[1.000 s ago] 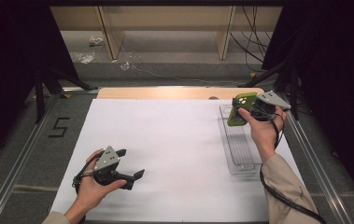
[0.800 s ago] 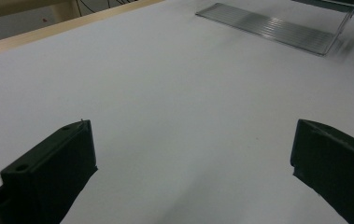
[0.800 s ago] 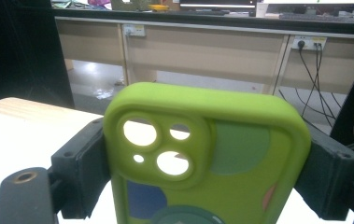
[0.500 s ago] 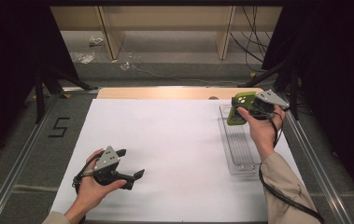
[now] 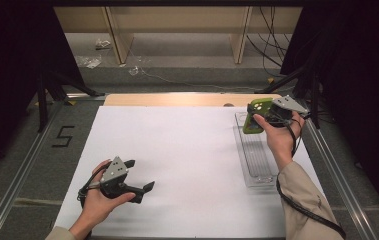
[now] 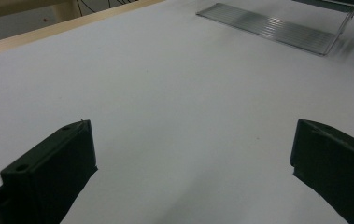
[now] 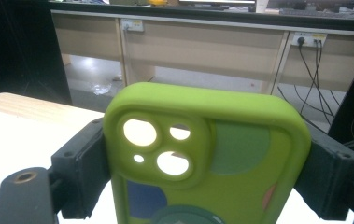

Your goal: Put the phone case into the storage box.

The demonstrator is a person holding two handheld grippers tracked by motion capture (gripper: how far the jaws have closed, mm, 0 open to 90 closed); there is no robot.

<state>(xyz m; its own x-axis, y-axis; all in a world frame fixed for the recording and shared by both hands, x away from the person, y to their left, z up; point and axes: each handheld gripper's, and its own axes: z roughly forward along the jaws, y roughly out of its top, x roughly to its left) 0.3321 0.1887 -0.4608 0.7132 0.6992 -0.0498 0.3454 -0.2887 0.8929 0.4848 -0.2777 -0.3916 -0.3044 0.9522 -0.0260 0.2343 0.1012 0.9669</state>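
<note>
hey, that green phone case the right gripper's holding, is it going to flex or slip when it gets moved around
The green phone case looks like soft matte silicone, so it probably grips well between the right gripper jaws. Light shines through its camera holes, so it seems empty: likely light and somewhat bendy. Clamped across its width, it may bow slightly.

A lime-green phone case (image 7: 207, 154) with darker green, blue and salmon-pink patches sits between the black jaws of the right gripper (image 5: 264, 117), far right in the scene, under its grey top plate. Below lies a clear ribbed tray (image 5: 254, 152) on the white table cover (image 5: 177, 150), edged at the far side by pale wood. Near left, the black left gripper (image 5: 137, 175) carries a matching grey plate. The sleeve (image 5: 302, 200) is beige.
</note>
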